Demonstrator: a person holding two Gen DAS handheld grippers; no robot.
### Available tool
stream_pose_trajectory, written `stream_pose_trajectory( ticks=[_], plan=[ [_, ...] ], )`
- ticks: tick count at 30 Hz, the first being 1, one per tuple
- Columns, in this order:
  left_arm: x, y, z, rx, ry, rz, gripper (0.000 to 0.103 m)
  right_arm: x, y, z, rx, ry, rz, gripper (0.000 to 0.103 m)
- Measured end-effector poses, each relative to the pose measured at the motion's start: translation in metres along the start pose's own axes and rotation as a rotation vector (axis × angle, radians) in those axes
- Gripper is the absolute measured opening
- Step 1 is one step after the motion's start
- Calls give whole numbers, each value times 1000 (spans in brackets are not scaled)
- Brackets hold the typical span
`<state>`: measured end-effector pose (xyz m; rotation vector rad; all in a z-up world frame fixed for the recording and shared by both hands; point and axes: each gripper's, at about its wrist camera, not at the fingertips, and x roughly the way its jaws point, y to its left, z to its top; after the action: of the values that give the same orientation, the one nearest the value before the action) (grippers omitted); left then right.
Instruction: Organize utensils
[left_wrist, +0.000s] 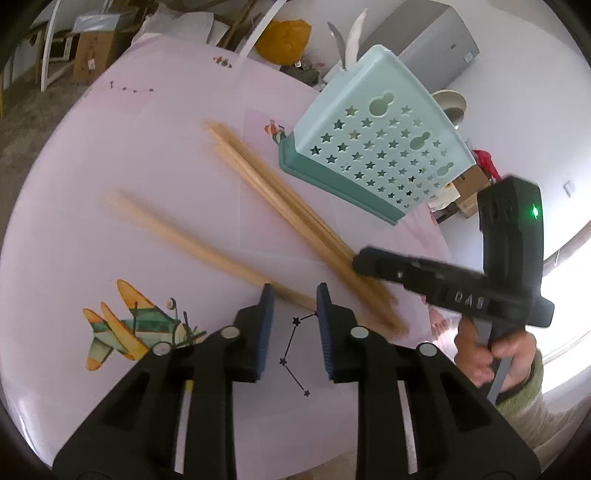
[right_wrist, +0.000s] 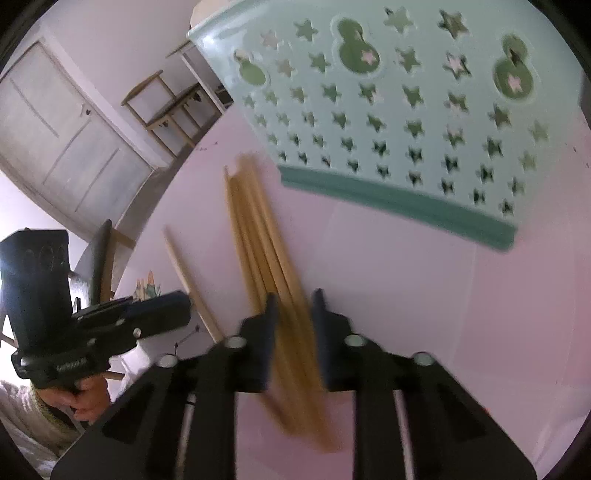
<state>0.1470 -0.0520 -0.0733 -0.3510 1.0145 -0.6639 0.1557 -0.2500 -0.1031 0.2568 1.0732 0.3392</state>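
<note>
pink table, chopsticks diagonal, flat

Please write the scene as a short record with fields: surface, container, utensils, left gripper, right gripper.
surface: pale pink tablecloth with a printed aeroplane
container: light teal utensil holder with star holes, standing on the cloth, no chopsticks seen inside
utensils: bundle of wooden chopsticks and a single chopstick apart from it, all lying on the cloth
left gripper: jaws astride the single chopstick's end, gap visible, not clamped
right gripper: jaws astride the bundle; whether the pads press is blurred
</note>
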Motion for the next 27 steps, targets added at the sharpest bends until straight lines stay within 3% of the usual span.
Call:
stream_pose_trajectory(
  ticks=[8, 15, 22, 27],
  plan=[
    [-3, 5, -3, -19, 3, 11, 13, 7, 17, -29, 117, 37, 102, 10],
    [-10, 3, -2, 36, -20, 105, 13, 18, 47, -47, 161, 63, 172, 7],
    [-19, 6, -2, 91, -51, 197, 13, 15, 59, -48, 134, 31, 81, 6],
    [-23, 9, 0, 109, -61, 228, 13, 3, 44, -48, 141, 11, 34, 6]
  ],
)
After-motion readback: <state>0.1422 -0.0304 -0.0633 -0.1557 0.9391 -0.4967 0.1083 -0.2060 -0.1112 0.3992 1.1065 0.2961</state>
